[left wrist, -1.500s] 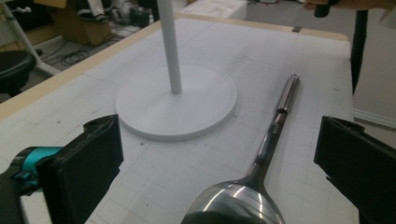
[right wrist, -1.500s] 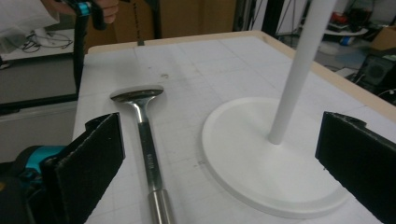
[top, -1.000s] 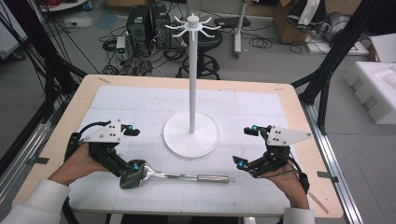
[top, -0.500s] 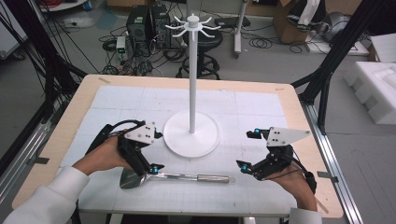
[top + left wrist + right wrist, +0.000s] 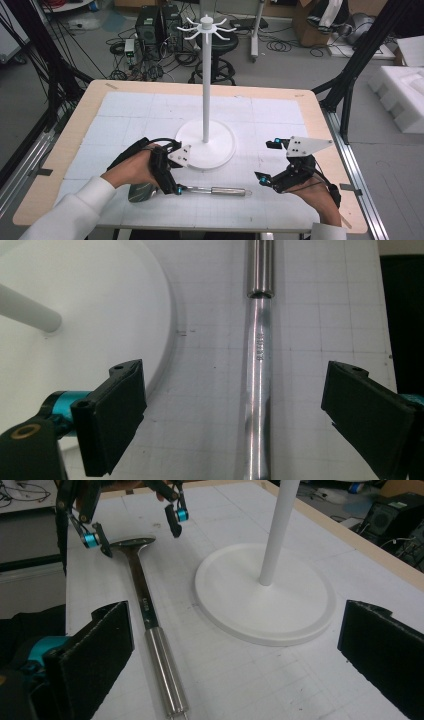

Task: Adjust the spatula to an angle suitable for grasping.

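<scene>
on the white gridded counter [image 5: 125, 120], lay flat beside the stand base [image 5: 220, 150], a steel ladle [image 5: 260, 390] between wide, just-closing left gripper [image 5: 172, 182] fingers; might have rolled or slipped off-centre; right gripper [image 5: 240, 655] open.

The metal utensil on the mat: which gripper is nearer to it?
Left. The left gripper is over the metal utensil, fingers open astride its shaft; the right gripper waits just beyond its handle end.
</scene>
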`<act>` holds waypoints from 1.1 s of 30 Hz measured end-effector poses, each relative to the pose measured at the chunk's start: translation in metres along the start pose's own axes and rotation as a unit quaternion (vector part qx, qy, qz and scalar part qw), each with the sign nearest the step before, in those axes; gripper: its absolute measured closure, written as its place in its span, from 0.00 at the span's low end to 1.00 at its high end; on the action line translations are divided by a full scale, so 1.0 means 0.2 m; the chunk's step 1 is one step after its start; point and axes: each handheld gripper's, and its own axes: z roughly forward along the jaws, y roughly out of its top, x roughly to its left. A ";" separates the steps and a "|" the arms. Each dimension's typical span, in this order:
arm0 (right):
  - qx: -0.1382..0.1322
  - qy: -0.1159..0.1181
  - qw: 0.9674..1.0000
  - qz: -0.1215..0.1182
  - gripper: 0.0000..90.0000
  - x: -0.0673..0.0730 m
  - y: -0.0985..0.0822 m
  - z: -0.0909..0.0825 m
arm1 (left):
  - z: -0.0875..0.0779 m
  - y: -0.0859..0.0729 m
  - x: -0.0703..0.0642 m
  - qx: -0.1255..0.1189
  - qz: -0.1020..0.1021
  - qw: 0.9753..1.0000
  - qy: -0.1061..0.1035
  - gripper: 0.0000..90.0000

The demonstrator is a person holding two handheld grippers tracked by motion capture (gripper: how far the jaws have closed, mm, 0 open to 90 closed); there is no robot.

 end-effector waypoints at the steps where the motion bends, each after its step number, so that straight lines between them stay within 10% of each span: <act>1: 0.000 -0.001 1.000 -0.001 0.01 0.00 0.00 0.00 | 0.01 0.01 0.00 0.010 0.005 1.000 -0.004 0.12; 14: 0.000 0.003 1.000 0.002 0.00 0.00 -0.01 0.01 | 0.16 0.06 -0.03 0.086 0.020 0.996 -0.027 0.25; 33: 0.000 0.007 1.000 0.005 0.00 0.00 -0.01 0.01 | 0.25 0.10 -0.04 0.121 0.029 0.991 -0.045 0.53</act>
